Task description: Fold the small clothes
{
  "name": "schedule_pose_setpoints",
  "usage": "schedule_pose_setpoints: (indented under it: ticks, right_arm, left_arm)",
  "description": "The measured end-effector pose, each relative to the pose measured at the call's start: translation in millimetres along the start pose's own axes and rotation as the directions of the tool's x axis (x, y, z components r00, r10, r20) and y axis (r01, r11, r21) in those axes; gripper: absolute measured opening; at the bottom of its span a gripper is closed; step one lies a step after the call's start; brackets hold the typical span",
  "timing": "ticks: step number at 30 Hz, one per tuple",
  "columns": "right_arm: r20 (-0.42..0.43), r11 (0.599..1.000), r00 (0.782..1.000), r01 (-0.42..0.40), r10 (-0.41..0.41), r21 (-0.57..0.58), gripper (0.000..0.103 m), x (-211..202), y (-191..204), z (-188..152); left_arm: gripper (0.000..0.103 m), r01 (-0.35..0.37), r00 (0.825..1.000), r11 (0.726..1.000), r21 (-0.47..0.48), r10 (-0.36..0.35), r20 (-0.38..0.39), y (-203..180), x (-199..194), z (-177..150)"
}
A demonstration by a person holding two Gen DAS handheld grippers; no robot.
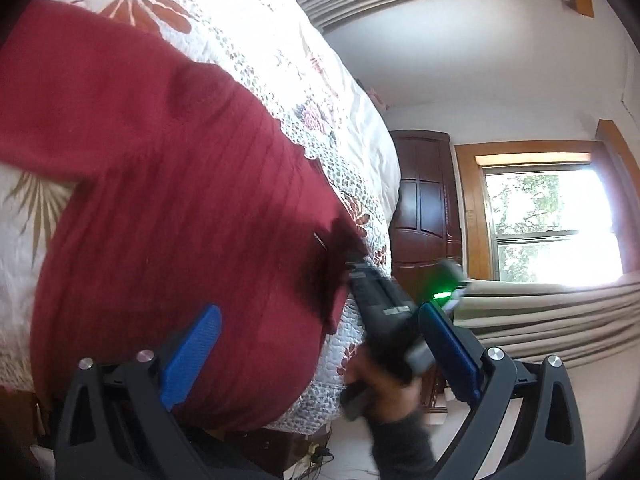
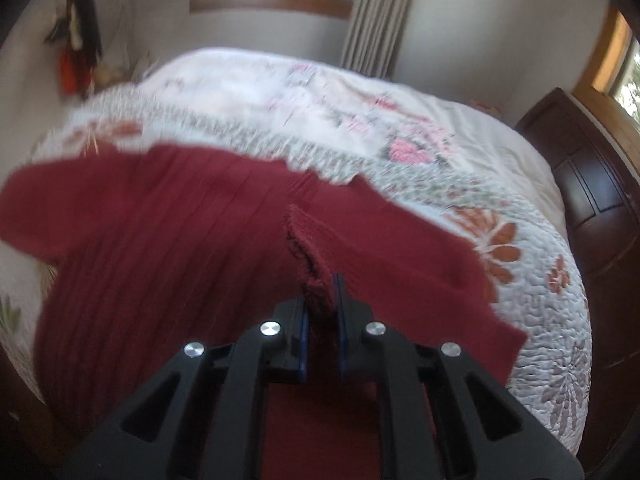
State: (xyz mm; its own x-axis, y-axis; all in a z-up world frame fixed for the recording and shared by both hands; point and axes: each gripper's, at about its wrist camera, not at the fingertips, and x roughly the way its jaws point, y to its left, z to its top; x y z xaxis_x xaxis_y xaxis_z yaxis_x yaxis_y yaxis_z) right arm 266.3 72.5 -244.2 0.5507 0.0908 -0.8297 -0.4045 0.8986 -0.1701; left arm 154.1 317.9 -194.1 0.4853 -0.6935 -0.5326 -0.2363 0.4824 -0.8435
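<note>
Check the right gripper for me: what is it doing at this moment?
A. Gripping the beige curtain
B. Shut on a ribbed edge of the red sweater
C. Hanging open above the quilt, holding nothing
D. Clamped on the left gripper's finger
B: in the right wrist view the right gripper has its blue pads closed on a bunched ribbed edge of the red sweater, which lies on the floral quilt.

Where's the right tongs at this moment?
The right tongs are shut on a ribbed edge of the red sweater, which lies on the floral quilt. In the left wrist view they show at the sweater's right edge.
</note>
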Motion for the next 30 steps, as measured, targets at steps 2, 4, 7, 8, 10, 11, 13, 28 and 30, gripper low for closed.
schedule_pose_setpoints:
  ticks: [2,4,7,8,10,11,13,28,30]
  right_arm:
    - [-0.047,1.000,0.999,-0.014,0.013,-0.007,0.011,19,17,-6]
    - [-0.055,1.000,0.998,-0.025,0.026,0.011,0.022,24,24,-11]
    - [-0.020,0.987,0.991,-0.127,0.129,0.100,0.043,5,14,-14]
    - [-0.012,0.982,0.989,-0.143,0.145,0.121,0.044,-1,11,-16]
    - [-0.006,0.970,0.984,-0.176,0.180,0.166,0.044,-21,-1,-25]
    - [-0.003,0.965,0.983,-0.181,0.185,0.188,0.044,-29,-6,-33]
    - [-0.006,0.955,0.981,-0.185,0.192,0.232,0.046,-48,-20,-53]
    - [-0.041,0.823,0.983,-0.127,0.179,0.553,0.052,-104,-76,-168]
    - [-0.030,0.823,0.982,-0.139,0.186,0.551,0.052,-107,-74,-165]
  left_arm:
    - [0.099,-0.002,1.000,1.000,0.006,0.002,-0.021,-2,9,12]
    - [0.099,-0.004,0.999,1.000,0.028,0.005,-0.045,-7,22,23]
    - [0.099,0.015,0.996,0.999,0.040,-0.012,-0.087,-14,43,33]
    - [0.099,0.026,0.994,0.999,0.031,-0.022,-0.109,-16,54,38]
    - [0.099,0.051,0.988,0.999,0.008,-0.049,-0.143,-17,75,44]
    - [0.099,0.055,0.985,0.998,-0.008,-0.056,-0.166,-17,90,47]
    - [0.099,0.068,0.975,0.997,-0.036,-0.074,-0.209,-16,116,53]
    - [0.093,-0.230,0.926,0.970,0.082,0.244,-0.288,-23,229,62]
    - [0.065,-0.252,0.921,0.961,0.111,0.273,-0.277,-27,235,63]
